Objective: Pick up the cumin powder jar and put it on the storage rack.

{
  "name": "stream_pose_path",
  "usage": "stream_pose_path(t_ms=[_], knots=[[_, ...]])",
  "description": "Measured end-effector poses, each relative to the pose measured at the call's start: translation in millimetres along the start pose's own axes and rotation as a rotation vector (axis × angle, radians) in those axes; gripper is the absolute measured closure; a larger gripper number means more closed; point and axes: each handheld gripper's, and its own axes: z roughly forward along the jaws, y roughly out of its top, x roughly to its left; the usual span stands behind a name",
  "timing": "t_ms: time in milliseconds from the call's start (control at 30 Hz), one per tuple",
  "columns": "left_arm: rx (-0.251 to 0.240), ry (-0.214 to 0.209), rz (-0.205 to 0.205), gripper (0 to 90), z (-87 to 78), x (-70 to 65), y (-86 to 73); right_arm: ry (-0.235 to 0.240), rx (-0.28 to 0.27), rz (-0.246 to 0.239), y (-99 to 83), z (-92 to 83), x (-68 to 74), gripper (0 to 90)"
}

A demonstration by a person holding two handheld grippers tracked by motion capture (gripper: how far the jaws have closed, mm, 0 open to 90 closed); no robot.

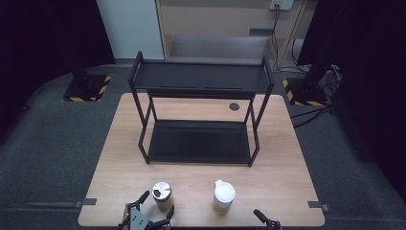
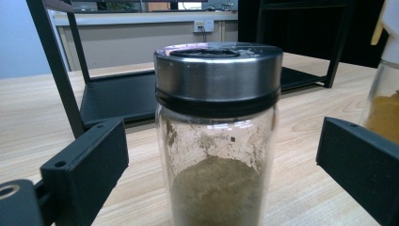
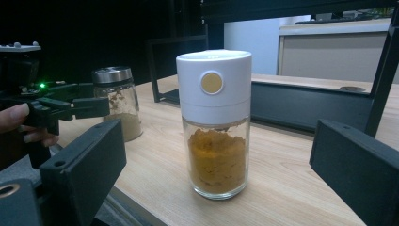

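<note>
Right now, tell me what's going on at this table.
A person holds a gripper in each hand at the near edge of the wooden table. The left gripper is open, its jaws either side of the steel-lidded spice jar without pressing it. The right gripper is open too, facing the white-capped jar of orange powder, not yet around it. Both jars stand upright before the black two-tier rack, whose shelves are bare.

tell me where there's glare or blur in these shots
Left gripper view: bright glare streaks on the metal lid and glass of the spice jar, background shelf rack soft. Right gripper view: white-capped jar sharp, surroundings dark. High view: table evenly lit, floor edges dim.
</note>
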Motion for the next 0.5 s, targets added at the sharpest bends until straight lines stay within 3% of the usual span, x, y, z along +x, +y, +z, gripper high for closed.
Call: stream_pose_path(t_ms=[500], knots=[[0.019, 0.003, -0.001, 3.0, 15.8, -1.3, 2.8, -0.011, -0.005, 0.011, -1.0, -3.3, -2.8, 4.0]])
